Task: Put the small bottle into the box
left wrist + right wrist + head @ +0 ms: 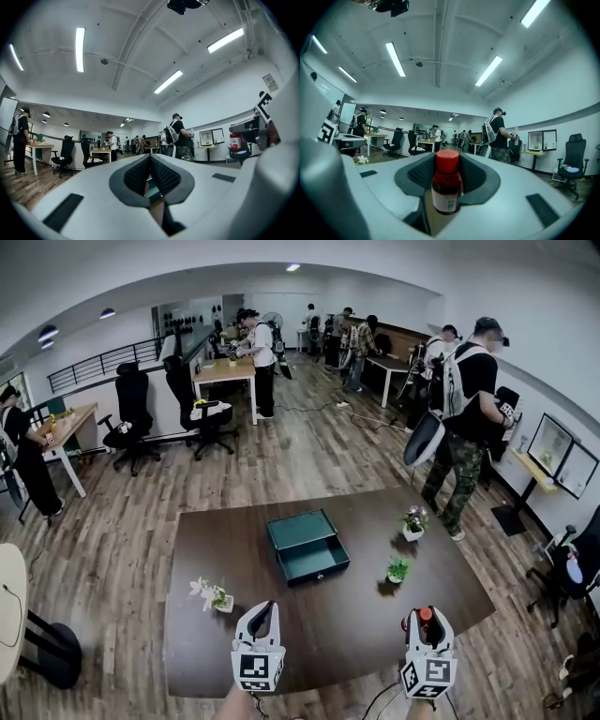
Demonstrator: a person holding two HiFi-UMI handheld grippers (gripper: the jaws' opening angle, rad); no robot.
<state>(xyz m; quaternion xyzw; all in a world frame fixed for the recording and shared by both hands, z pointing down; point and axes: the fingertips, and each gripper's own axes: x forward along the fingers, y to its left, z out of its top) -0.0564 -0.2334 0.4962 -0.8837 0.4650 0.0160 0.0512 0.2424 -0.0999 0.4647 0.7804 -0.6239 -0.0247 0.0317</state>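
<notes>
The small bottle [425, 616], dark red with a red cap and a white label, stands upright between the jaws of my right gripper [427, 622], which is shut on it. The right gripper view shows the bottle [446, 185] clamped by the black pads [476, 176]. An open green box [314, 561], lid flipped back, lies at the middle of the dark brown table [328, 634], beyond both grippers. My left gripper [260, 622] hovers over the table's near edge, its pads meeting at the tips with nothing held. The left gripper view shows its jaws [150, 161] shut and the bottle [235, 140] off to the right.
Three small potted plants stand on the table: white flowers [216, 595] near the left gripper, a green one [397, 569] and a flowering one [413, 522] to the box's right. A person [464, 427] stands past the table's far right corner. Office chairs [211, 423] and desks fill the room behind.
</notes>
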